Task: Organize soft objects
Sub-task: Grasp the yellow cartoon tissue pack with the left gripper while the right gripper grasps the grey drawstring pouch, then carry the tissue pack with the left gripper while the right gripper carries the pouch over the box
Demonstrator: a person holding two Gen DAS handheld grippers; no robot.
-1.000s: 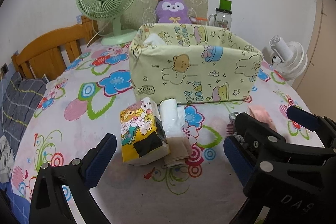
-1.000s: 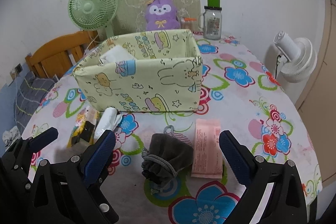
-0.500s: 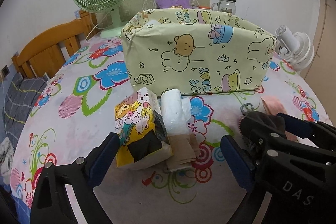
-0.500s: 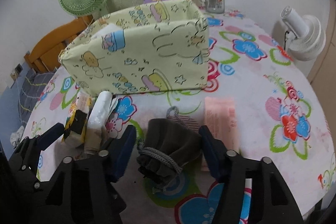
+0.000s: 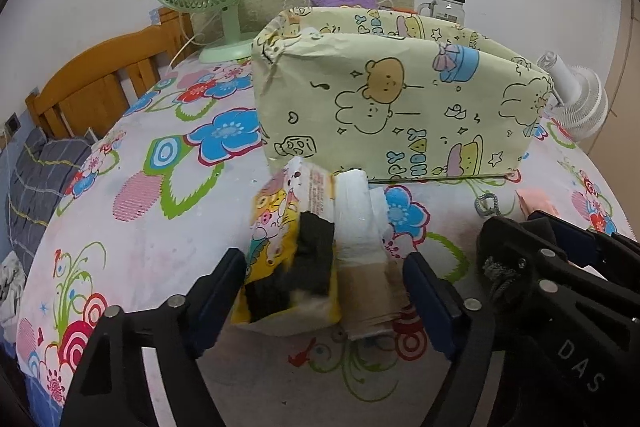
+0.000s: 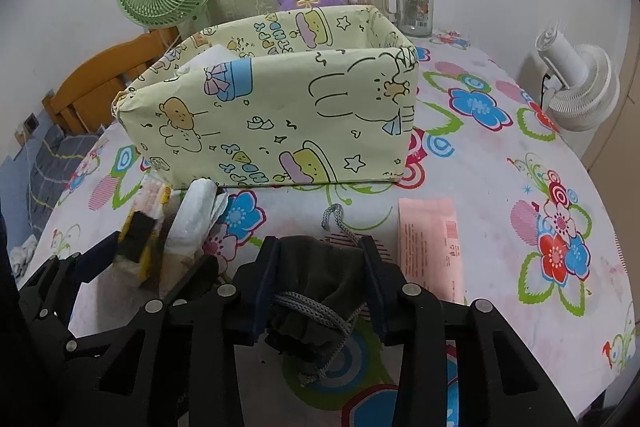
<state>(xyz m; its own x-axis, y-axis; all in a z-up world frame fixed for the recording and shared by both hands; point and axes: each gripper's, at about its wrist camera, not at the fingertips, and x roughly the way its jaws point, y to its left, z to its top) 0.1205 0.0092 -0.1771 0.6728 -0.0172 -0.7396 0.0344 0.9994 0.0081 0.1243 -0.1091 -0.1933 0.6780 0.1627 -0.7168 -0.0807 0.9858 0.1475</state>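
Pickup step: right gripper (image 6: 320, 283) is closing, pinching the pouch (image 6: 316, 279). Left gripper (image 5: 324, 291) is closing, spread around the packs (image 5: 320, 247), not yet pressing. Next: lifting both into the box (image 6: 280, 131).

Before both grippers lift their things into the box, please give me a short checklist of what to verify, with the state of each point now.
1. Right gripper around the pouch: ok, jaws closing, pads on both sides of it.
2. Left gripper around the tissue pack and white roll: ok, jaws closing, not yet pressing.
3. Pouch cord free of the jaws: not ok, a loop trails.
4. Box open on top: ok.
5. Room left in the box: cannot tell, something white lies inside.
6. Pink pack out of the way: ok.
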